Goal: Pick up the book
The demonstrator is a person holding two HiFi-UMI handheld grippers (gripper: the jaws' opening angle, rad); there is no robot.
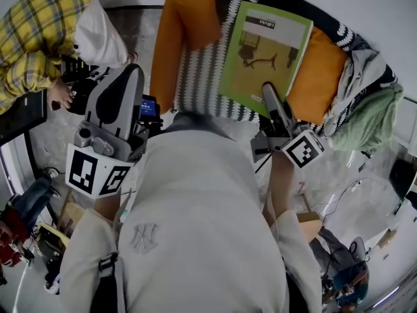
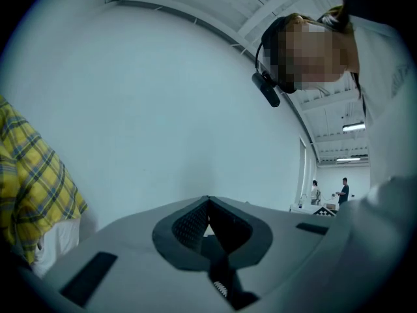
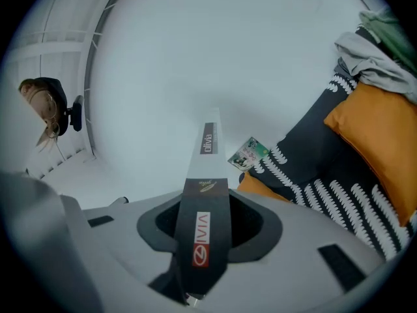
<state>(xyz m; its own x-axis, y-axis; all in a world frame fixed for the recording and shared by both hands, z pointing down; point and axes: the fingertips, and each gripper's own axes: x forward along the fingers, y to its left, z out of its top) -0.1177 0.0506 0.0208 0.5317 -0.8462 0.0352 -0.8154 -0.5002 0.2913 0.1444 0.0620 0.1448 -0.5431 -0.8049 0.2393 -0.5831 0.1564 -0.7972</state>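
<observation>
My right gripper (image 1: 270, 95) clamps its fingers on the green book (image 1: 260, 44) at one o'clock. My left gripper (image 1: 122, 90), at nine o'clock, has its fingers closed on nothing.
</observation>
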